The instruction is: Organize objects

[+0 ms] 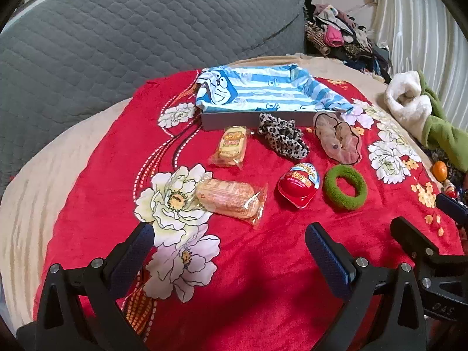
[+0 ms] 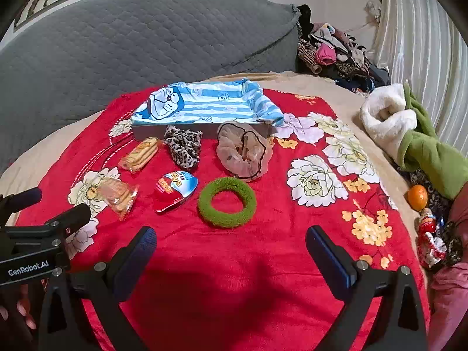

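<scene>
Two hand-held grippers hover over a red floral blanket [image 2: 248, 278] spread on a bed, both tipped downward and both empty. The left gripper [image 1: 229, 241] has its jaws spread wide with nothing between them; the right gripper [image 2: 231, 241] stands equally wide and empty.

The objects to be sorted lie loose on the blanket. From the right wrist view, a green ring scrunchie [image 2: 227, 202] sits at twelve o'clock just ahead of the right gripper, with a red and blue egg-shaped toy pack [image 2: 174, 190] just beside it at eleven o'clock. Farther up, a sheer beige scrunchie [image 2: 244, 152] touches the front wall of a shallow gray tray [image 2: 201, 131] lined with blue striped cartoon cloth, and a leopard-print scrunchie [image 2: 182, 146] rests near it. Two clear-wrapped biscuit packs [image 2: 118, 194] [image 2: 140, 153] lie at ten o'clock. The tray looks the likely destination, and nothing appears to be in it yet.

Several things could go wrong from here. The plush blanket may bunch under a descending finger and drag neighbouring items. The glossy egg pack may squirt out of a pinch on its rounded shell. Crinkly biscuit wrappers may slip, or the biscuits crack under a hard squeeze. The two grippers, near each other, could collide if both reach the centre.
</scene>
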The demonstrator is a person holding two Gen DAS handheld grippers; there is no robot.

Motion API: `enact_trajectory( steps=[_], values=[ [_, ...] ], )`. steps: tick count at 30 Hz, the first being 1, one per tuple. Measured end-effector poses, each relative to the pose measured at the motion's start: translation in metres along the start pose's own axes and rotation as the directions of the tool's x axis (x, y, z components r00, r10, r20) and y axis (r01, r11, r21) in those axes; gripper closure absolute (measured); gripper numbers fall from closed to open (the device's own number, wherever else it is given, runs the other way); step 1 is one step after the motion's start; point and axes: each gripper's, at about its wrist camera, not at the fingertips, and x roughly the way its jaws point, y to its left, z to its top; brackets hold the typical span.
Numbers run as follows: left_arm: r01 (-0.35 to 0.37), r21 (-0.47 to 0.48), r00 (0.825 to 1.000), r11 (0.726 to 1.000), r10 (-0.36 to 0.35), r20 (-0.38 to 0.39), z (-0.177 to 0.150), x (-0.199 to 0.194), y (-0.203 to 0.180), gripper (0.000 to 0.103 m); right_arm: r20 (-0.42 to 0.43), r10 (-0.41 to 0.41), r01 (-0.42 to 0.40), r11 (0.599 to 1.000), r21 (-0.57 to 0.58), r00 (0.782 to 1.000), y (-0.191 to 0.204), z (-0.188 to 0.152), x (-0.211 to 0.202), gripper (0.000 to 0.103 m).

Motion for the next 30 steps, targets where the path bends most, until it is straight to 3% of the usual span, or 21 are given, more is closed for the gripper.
enact_trajectory(
  steps=[20,30],
  values=[
    [-0.009,-0.010,0.996,1.000,0.010,0.094,-0.010,-0.065,0.016,0.000,0.104,0.019,-0.020,1.000,0.008,0.994,0.005,0.004,-0.069,0.000],
    [-0.014,-0.008,0.992,1.000,0.015,0.124,-0.010,-0.080,0.014,0.000,0.127,0.023,-0.023,1.000,0.003,0.992,0.008,0.004,-0.086,0.000]
  ],
)
